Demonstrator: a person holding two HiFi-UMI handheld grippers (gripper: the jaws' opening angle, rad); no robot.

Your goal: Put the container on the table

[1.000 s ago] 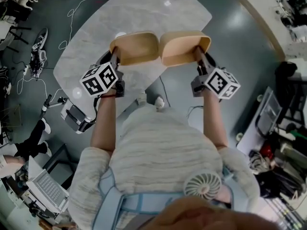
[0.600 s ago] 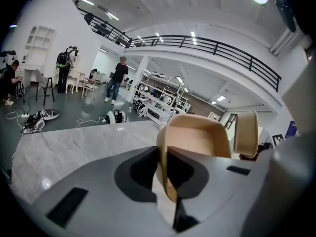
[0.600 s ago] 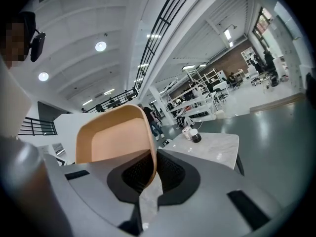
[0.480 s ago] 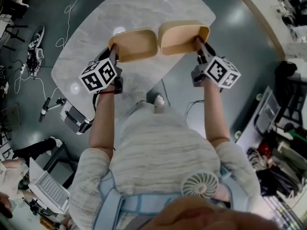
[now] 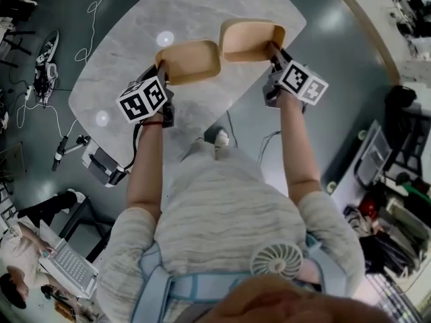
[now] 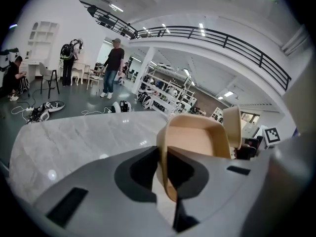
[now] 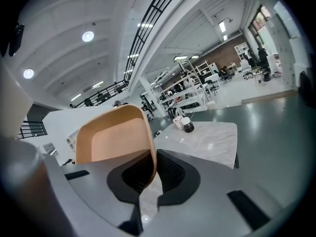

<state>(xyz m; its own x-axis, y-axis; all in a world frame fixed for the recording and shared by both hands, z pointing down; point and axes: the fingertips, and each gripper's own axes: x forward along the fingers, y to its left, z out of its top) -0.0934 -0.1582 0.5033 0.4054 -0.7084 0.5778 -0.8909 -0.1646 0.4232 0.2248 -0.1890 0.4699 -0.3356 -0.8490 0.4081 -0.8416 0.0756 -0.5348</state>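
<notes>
Grip: left gripper (image 6: 165,168) clamped on near rim of left container (image 5: 192,60); right gripper (image 7: 148,174) clamped on rim of right container (image 5: 250,39) | Place: both held over table (image 5: 128,39), seemingly clear of it | Advice: lower each level, seat base flat before opening jaws.

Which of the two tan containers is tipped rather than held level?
The right container, pinched by the right gripper, is tipped steeply; the left container in the left gripper sits about level, opening upward.
</notes>
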